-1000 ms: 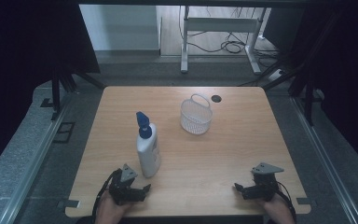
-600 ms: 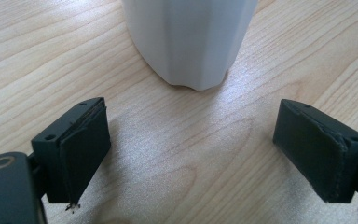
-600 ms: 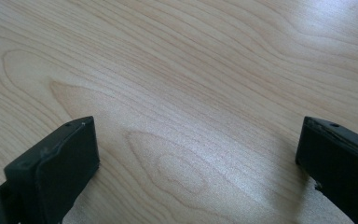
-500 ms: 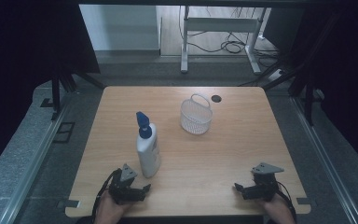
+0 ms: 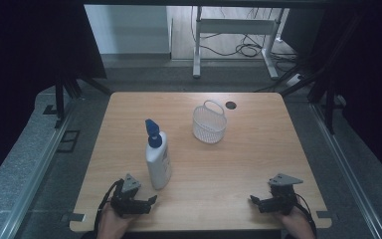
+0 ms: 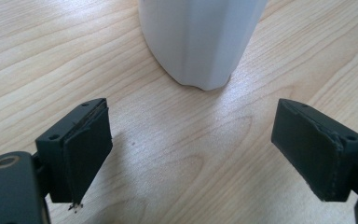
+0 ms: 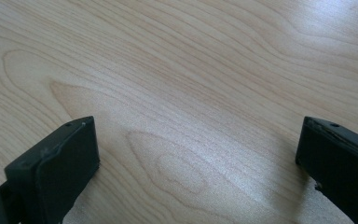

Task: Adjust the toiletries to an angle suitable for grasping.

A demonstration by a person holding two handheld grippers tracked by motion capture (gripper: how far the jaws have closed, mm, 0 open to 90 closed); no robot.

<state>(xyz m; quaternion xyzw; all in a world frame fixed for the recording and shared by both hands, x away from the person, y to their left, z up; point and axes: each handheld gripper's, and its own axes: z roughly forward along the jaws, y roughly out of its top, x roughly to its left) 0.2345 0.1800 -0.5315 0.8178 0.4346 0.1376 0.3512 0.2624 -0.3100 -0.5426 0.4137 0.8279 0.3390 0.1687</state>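
A white pump bottle with a blue nozzle stands upright on the wooden table, left of centre. Its white base fills the top of the left gripper view. My left gripper rests near the front edge, just below the bottle and apart from it, its jaws wide open around bare wood. A white wire basket with a handle stands further back near the middle. My right gripper lies at the front right, open, with only table between its jaws.
A small black round grommet sits near the table's far edge. Beyond the table are a white metal frame and cables on the floor. Dark curtains hang at both sides. Bare wood lies between the two grippers.
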